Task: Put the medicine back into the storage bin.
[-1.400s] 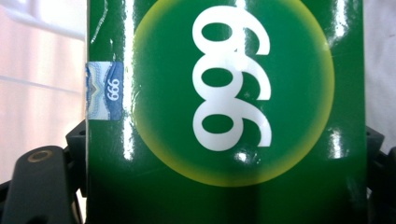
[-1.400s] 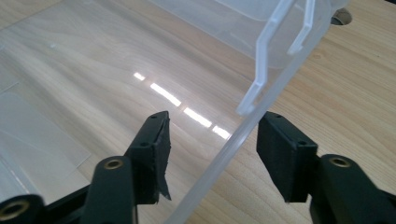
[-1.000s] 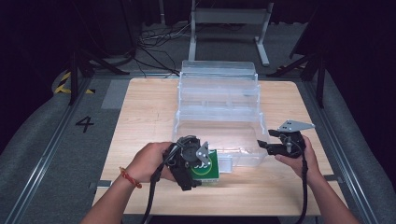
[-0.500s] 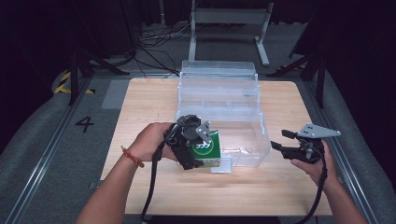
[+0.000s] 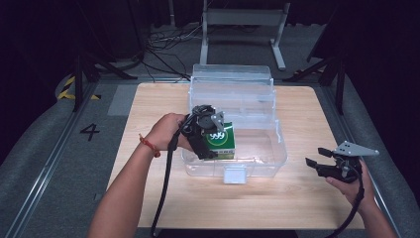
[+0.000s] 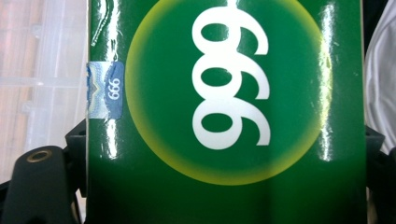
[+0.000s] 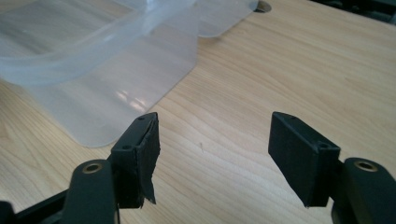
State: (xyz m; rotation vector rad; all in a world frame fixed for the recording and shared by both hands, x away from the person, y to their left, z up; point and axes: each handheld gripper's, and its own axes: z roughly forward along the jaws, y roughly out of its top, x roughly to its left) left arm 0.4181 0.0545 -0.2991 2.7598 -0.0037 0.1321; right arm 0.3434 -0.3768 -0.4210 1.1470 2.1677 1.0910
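The left gripper (image 5: 210, 133) clamps a green "999" box (image 5: 221, 141) between its jaws, which press the box's two sides in the left gripper view. The box hangs over the left part of the clear plastic bin (image 5: 257, 161), at about nine o'clock from its centre, probably so it can be lowered inside. The left forearm reaches diagonally in, hand (image 5: 166, 131) rolled over the gripper. At four o'clock on the wooden table (image 5: 297, 114), well clear of the bin, the right gripper (image 5: 315, 157) is held low, jaws spread, empty, seemingly kept out of the way.
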